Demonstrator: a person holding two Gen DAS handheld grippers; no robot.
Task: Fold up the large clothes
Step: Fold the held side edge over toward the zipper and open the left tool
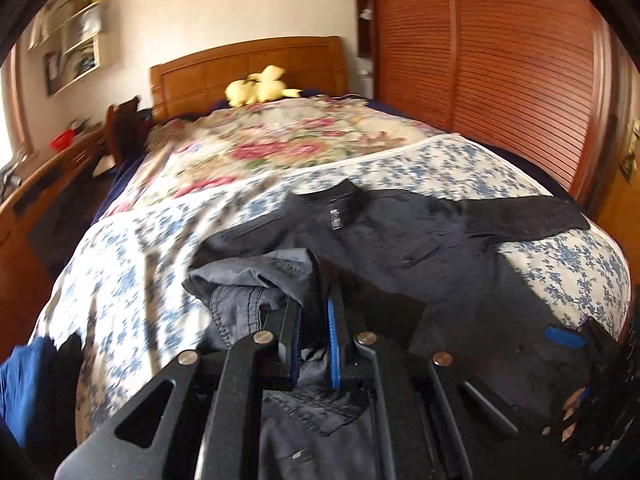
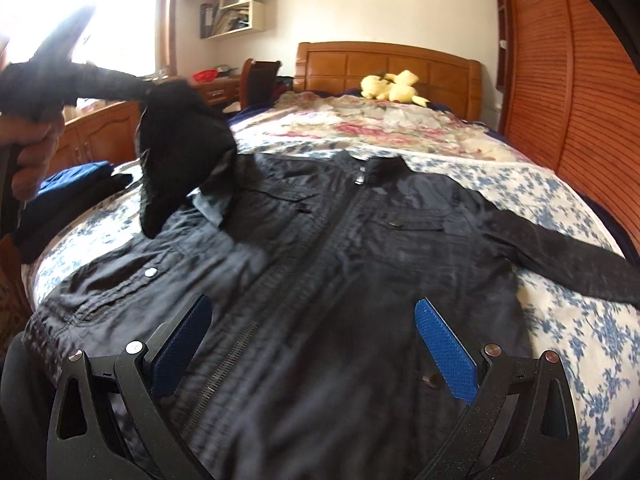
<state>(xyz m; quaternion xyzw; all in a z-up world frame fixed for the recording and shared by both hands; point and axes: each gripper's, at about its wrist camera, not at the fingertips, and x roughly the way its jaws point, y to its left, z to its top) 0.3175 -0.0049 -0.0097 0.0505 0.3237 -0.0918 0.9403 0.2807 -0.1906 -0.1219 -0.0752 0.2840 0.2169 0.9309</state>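
A dark zip-up jacket (image 2: 360, 248) lies front-up on the bed, collar toward the headboard. Its right sleeve (image 2: 560, 256) lies spread out to the side. My left gripper (image 1: 314, 312) is shut on the jacket's left sleeve (image 1: 256, 280) and holds it lifted over the jacket body (image 1: 420, 240). In the right wrist view that lifted sleeve (image 2: 180, 164) hangs from the left gripper at upper left. My right gripper (image 2: 316, 340) is open and empty, low over the jacket's hem near the zip. It also shows in the left wrist view (image 1: 568, 338).
The bed has a blue-flowered cover (image 2: 560, 340) and a pink-flowered quilt (image 2: 360, 124) farther back. A yellow plush toy (image 2: 390, 86) lies by the wooden headboard. Folded blue clothes (image 2: 76, 180) sit at the bed's left edge. A louvred wardrobe (image 2: 568, 92) stands right, a desk (image 2: 100, 128) left.
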